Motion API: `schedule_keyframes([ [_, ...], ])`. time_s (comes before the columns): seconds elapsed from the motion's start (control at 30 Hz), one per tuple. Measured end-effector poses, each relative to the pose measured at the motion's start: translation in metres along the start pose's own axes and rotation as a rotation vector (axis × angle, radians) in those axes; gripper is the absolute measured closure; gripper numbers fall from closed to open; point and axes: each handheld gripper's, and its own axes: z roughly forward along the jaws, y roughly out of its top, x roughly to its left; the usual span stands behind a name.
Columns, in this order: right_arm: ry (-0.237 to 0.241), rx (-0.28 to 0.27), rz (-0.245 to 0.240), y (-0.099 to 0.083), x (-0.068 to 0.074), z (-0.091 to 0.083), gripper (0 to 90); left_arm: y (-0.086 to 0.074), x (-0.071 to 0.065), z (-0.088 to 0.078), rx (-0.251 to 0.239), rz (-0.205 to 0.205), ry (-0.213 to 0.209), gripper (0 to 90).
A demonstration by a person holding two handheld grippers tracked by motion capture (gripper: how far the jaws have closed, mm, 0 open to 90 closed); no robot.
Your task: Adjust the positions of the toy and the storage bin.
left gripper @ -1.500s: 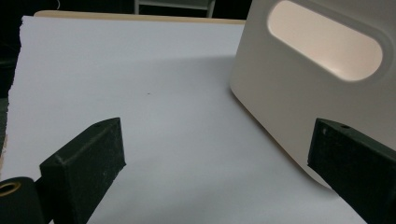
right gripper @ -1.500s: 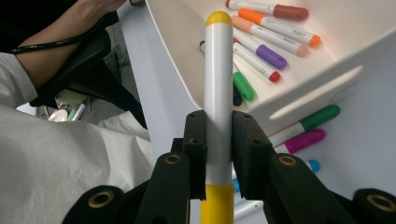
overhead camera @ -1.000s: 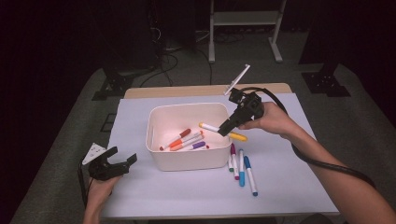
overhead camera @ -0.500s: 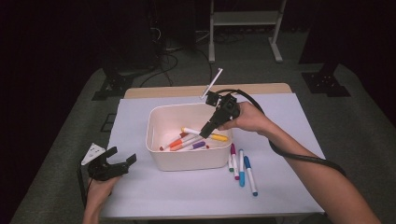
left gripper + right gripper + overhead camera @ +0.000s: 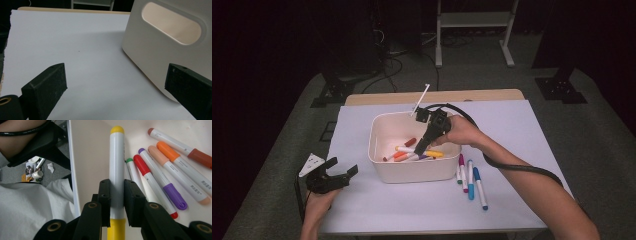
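A white bin point(image 5: 412, 174) stands mid-table with several markers point(image 5: 404, 151) lying in it. My right gripper point(image 5: 419, 148) reaches down into the bin from the right, shut on a white marker with yellow cap point(image 5: 433, 154). In the right gripper view, the yellow marker point(image 5: 116, 162) is clamped between the pads of that gripper point(image 5: 116, 188), just above the bin floor and beside several loose markers point(image 5: 160, 172). My left gripper point(image 5: 343, 173) rests open and empty at the table's left front corner. Its own view shows the left gripper point(image 5: 116, 85) facing the bin's handle wall point(image 5: 160, 57).
Three markers point(image 5: 470, 178) lie side by side on the white sheet just right of the bin. The wooden table edge point(image 5: 472, 95) runs along the back. A cable point(image 5: 517, 167) trails from the right gripper along the forearm.
The right gripper has carried the yellow marker leftward and down, from above the bin's right rim into the bin. The left gripper has kept still.
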Motion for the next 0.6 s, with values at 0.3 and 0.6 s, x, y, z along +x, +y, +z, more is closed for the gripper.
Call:
schedule_keyframes([
  [0.3,-0.005,0.054,0.002,0.005,-0.005,0.022,75.4,0.0,0.0,0.0,-0.003,-0.002,0.001,2.5],
  [0.6,-0.029,0.093,0.015,0.008,-0.008,0.038,65.5,0.0,0.001,-0.001,-0.005,-0.004,0.003,2.5],
])
